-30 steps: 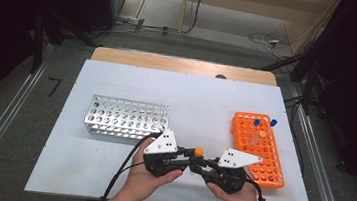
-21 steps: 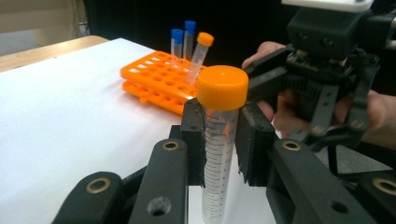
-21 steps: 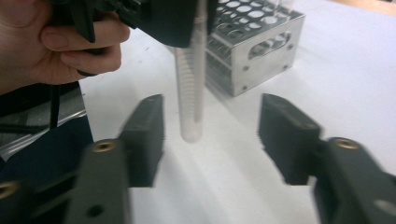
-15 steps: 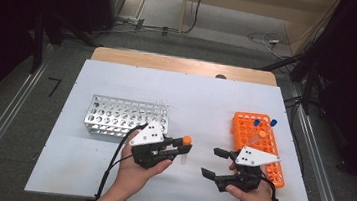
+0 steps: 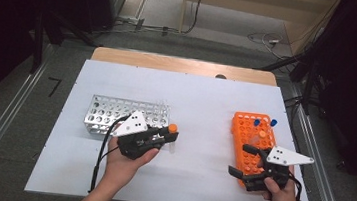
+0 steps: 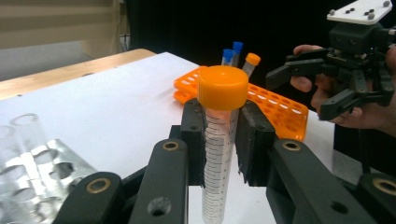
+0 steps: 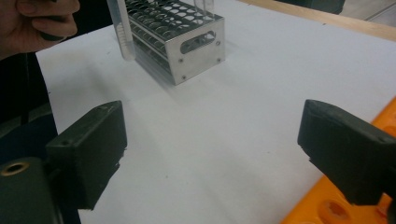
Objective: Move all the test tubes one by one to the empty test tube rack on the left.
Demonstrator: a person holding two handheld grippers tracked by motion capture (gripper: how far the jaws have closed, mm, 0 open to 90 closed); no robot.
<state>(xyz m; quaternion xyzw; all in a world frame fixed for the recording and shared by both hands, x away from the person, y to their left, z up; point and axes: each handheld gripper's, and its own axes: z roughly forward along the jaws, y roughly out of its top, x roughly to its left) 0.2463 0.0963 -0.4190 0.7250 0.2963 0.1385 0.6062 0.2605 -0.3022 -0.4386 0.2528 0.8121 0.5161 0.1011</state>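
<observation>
Looking down and forward from above the person's side. Riding close behind the left gripper (image 6: 219,135), facing across to the orange rack (image 6: 275,105). Riding the right gripper (image 7: 210,154), facing the metal rack (image 7: 180,35); both racks shared with the high view.

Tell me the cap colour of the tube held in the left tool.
Orange. The cap shows best in the left gripper view, atop the clear graduated tube.

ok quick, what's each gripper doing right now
Left gripper: shut on the orange-capped tube, held upright just below its cap.
Right gripper: open, jaws wide apart, holding nothing, beside the orange rack.
</observation>
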